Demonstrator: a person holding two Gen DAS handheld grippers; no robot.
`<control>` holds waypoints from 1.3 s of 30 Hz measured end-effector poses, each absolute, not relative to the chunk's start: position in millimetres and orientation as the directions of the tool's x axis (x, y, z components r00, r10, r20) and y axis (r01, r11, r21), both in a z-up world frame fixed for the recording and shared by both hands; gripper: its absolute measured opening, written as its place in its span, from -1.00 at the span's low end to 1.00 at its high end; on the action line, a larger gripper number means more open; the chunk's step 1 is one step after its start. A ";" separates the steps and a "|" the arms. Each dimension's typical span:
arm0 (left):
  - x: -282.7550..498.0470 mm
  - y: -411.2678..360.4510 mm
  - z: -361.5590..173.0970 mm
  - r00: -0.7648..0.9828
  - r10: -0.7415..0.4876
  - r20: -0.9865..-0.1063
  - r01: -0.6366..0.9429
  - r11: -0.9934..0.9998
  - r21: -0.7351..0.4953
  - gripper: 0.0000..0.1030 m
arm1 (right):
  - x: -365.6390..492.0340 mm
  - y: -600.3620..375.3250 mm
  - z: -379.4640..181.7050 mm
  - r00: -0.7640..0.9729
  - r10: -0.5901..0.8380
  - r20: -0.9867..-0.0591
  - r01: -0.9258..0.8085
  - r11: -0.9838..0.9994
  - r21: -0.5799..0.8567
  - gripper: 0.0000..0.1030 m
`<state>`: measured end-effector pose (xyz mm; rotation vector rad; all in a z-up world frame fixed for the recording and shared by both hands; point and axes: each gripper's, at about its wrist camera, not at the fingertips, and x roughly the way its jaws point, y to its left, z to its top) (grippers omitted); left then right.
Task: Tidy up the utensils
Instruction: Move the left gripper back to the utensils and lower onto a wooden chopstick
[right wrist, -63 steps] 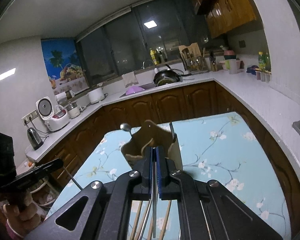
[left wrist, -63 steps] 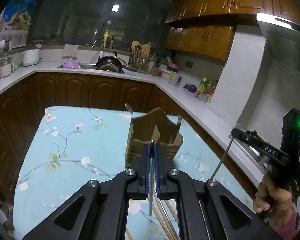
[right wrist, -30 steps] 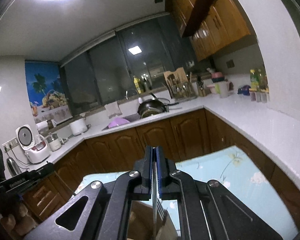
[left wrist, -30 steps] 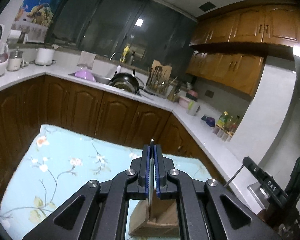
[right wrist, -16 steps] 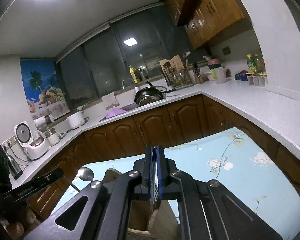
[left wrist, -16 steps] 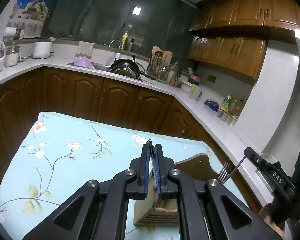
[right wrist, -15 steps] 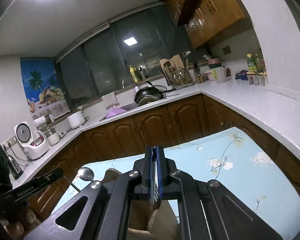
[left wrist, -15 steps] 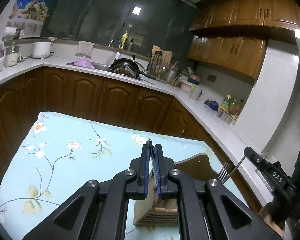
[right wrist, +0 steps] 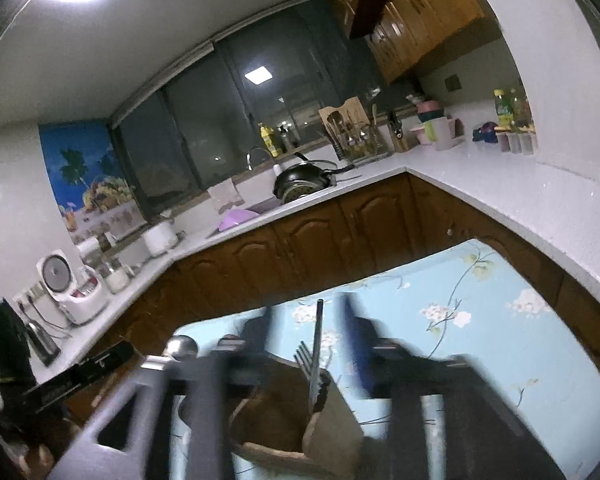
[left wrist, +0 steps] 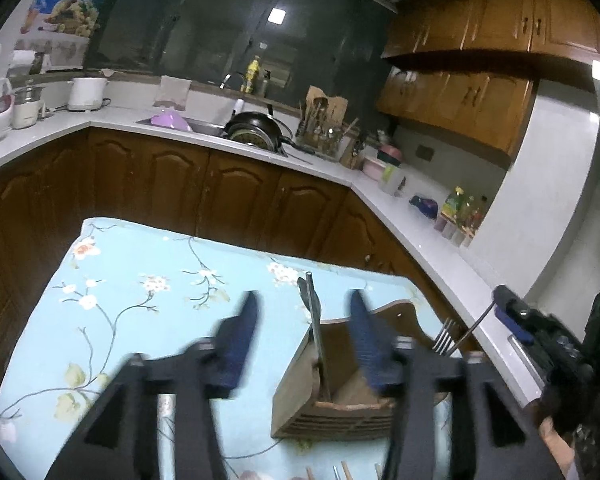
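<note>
Right gripper [right wrist: 306,330] jaws opening (blurred), utensil handle [right wrist: 317,344] between, standing in wooden holder [right wrist: 332,432].

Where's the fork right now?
The fork stands tines-up in the wooden holder on the flowered tablecloth, low in the right wrist view.

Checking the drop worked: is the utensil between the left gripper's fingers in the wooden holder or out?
In: its lower end stands inside the wooden holder, the utensil upright between opening jaws, untouched.
</note>
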<state>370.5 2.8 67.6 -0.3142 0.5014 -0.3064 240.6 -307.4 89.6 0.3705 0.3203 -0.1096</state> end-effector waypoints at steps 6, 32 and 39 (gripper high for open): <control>333.9 17.2 69.3 0.844 -0.340 -0.414 0.182 0.909 -0.376 0.56 | 208.8 -297.0 103.2 0.959 -0.022 -0.282 0.120 0.934 0.338 0.88; 183.2 37.1 33.5 0.766 -0.324 -0.555 0.130 0.924 -0.359 0.65 | 93.2 -255.5 35.4 0.867 0.044 -0.497 0.123 0.946 0.299 0.94; 172.0 32.1 25.9 0.740 -0.319 -0.592 0.123 0.930 -0.347 0.65 | 78.7 -247.2 18.2 0.848 0.002 -0.529 0.132 0.968 0.215 0.94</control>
